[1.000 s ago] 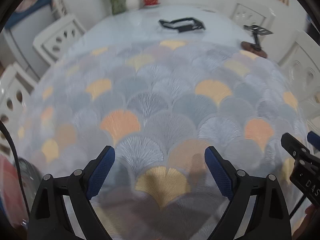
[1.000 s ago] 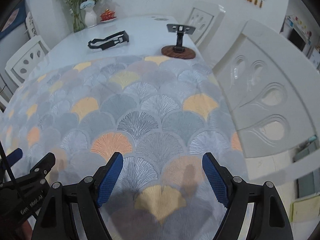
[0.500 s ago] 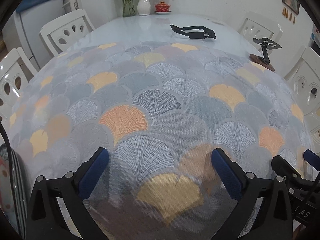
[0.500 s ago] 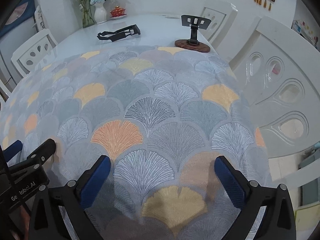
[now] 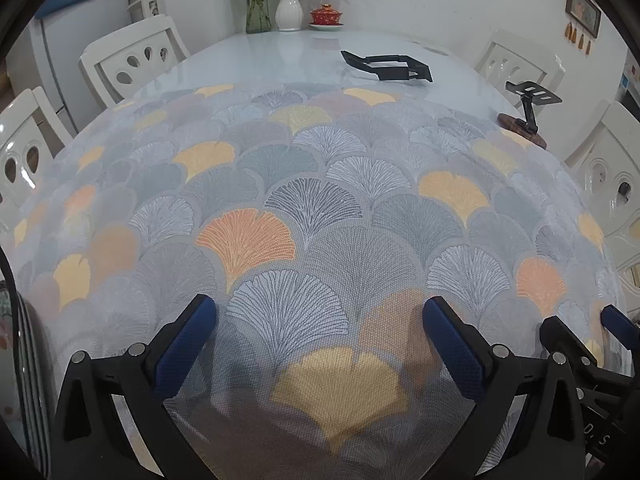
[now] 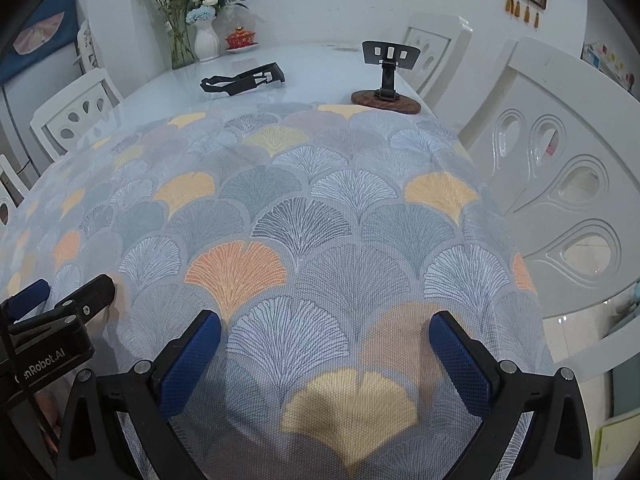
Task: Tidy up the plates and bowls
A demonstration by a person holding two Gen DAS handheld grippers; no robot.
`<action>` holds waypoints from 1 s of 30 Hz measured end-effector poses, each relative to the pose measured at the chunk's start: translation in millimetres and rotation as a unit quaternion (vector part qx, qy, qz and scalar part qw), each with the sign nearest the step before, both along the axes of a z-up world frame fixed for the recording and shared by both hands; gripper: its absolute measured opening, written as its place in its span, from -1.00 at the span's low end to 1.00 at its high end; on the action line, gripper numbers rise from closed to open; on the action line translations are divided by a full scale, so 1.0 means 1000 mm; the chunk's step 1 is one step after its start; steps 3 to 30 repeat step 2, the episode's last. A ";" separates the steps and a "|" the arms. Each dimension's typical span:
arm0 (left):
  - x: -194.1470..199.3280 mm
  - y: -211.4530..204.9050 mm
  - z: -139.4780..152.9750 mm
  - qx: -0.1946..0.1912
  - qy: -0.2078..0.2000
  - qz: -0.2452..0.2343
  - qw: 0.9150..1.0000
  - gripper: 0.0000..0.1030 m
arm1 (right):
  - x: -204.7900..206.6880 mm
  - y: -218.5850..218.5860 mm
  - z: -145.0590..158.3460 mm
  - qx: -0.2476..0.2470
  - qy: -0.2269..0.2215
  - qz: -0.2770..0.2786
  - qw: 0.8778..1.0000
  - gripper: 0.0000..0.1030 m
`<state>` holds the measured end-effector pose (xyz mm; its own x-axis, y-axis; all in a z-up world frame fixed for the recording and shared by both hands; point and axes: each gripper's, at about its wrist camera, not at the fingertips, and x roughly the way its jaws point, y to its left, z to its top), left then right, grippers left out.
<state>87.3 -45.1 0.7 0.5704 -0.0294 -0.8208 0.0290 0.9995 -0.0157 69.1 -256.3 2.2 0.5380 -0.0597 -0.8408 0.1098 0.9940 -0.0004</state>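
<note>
No plate or bowl lies on the fan-patterned cloth (image 5: 312, 184) in either view. My left gripper (image 5: 320, 308) hangs open over the cloth's near part, nothing between its blue pads. My right gripper (image 6: 325, 322) is open too, beside it and over the same cloth, also with nothing in it. Each gripper shows in the other's view: the right gripper (image 5: 580, 344) at the lower right, the left gripper (image 6: 60, 312) at the lower left. A small red lidded bowl (image 5: 326, 16) on a saucer stands at the table's far end. A striped rim (image 5: 28, 376) at the left edge is too cut off to identify.
A black frame-like part (image 5: 388, 67) and a black stand on a wooden base (image 6: 386, 98) sit on the bare white tabletop beyond the cloth. A white vase of flowers (image 5: 289, 10) stands at the far end. White chairs (image 6: 568, 184) ring the table, one close on the right.
Both grippers' jaws have spread wider. Both views have tipped up a little, bringing the far end of the table and the vase further into view.
</note>
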 end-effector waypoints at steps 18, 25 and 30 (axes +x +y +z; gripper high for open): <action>0.000 -0.001 0.000 0.003 0.001 0.000 1.000 1.00 | 0.000 0.000 0.000 0.000 0.000 0.000 1.000 1.00; 0.000 -0.001 0.000 0.003 0.001 0.000 1.000 1.00 | 0.000 0.000 0.000 0.000 0.000 0.000 1.000 1.00; 0.000 -0.001 0.000 0.003 0.001 0.000 1.000 1.00 | 0.000 0.000 0.000 0.000 0.000 0.000 1.000 1.00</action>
